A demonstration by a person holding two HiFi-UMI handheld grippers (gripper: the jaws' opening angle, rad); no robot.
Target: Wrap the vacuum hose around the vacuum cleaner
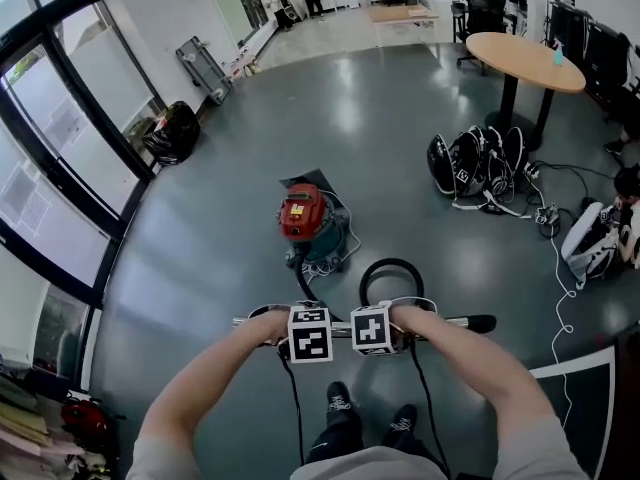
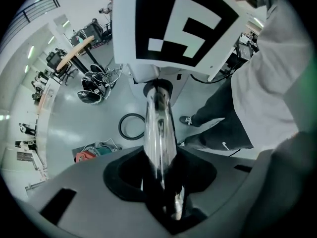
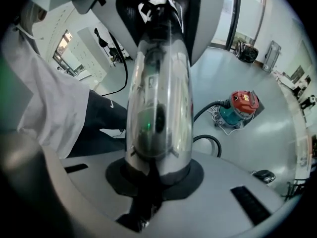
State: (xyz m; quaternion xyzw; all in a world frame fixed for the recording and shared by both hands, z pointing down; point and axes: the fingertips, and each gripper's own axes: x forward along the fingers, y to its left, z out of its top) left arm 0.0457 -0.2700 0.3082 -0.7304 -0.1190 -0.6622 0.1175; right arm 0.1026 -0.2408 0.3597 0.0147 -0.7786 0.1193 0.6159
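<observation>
The red and teal vacuum cleaner (image 1: 305, 218) stands on the grey floor ahead of me, with its black hose (image 1: 388, 266) curled in a loop nearer my feet. I hold the chrome wand (image 1: 460, 322) level in front of me. My right gripper (image 1: 378, 320) is shut on the wand (image 3: 158, 108), which fills its jaws (image 3: 143, 202). My left gripper (image 1: 305, 320) points down over the same wand (image 2: 159, 128); the tube lies between its jaws (image 2: 171, 202) with dark gaps on both sides. The vacuum cleaner (image 3: 240, 108) and the hose (image 2: 130, 125) show beyond.
A round wooden table (image 1: 525, 60) stands at the back right, with black bags (image 1: 475, 163) and white cables on the floor below it. A person (image 1: 625, 218) sits at the right edge. A glass wall runs along the left, with a black bag (image 1: 175, 130) beside it.
</observation>
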